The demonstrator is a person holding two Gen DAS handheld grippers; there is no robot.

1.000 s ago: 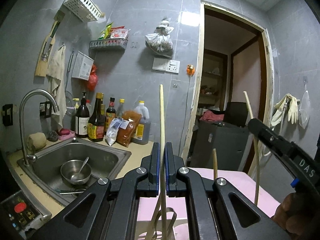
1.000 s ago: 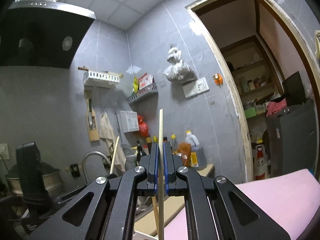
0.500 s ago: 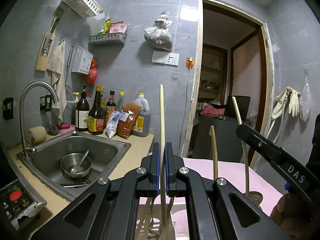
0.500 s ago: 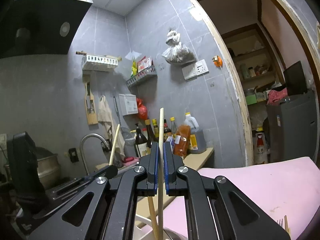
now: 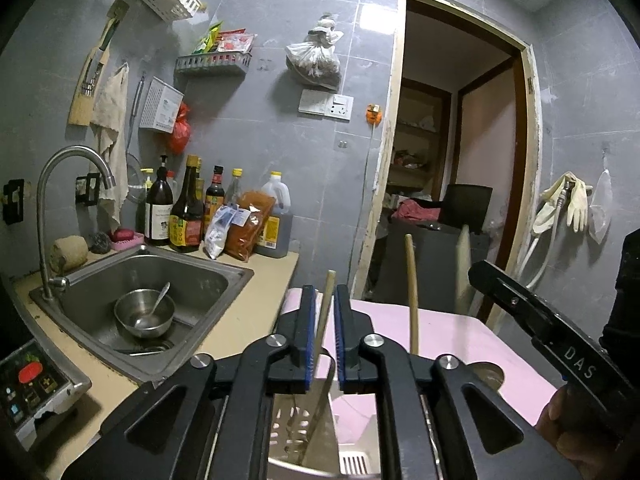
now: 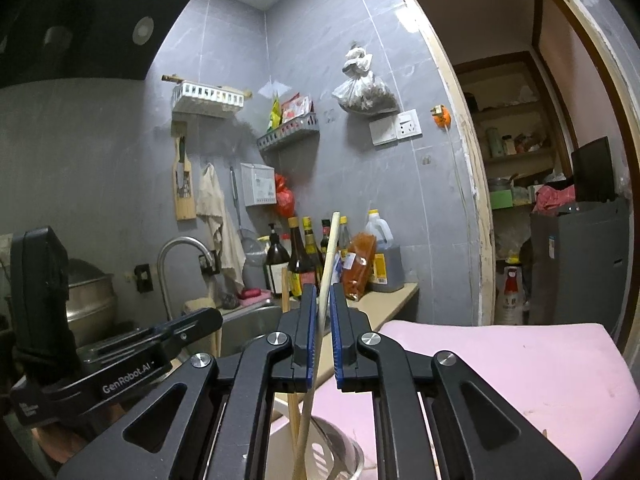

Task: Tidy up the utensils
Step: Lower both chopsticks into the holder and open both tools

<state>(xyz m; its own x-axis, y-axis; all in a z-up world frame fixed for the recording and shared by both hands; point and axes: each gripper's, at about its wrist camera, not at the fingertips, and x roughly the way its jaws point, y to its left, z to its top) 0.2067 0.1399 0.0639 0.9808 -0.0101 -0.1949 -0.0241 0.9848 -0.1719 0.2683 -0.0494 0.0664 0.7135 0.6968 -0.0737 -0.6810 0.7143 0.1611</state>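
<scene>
Over the pink mat (image 5: 460, 332), near edge: white slotted holder (image 5: 304, 432) sits below the left gripper (image 5: 322, 300), jaws opening, narrow gap, wooden utensil (image 5: 325, 312) loose between them, leaning. Right gripper (image 6: 320, 300) jaws opening too, pale-handled ladle (image 6: 326, 272) slack between, its bowl low beside a chopstick (image 6: 286, 292).

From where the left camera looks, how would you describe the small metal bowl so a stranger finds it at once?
Find the steel sink under the curved tap, left of the pink table. The metal bowl sits on the sink's floor. It is the only round dish there, and a spoon leans inside it.
</scene>
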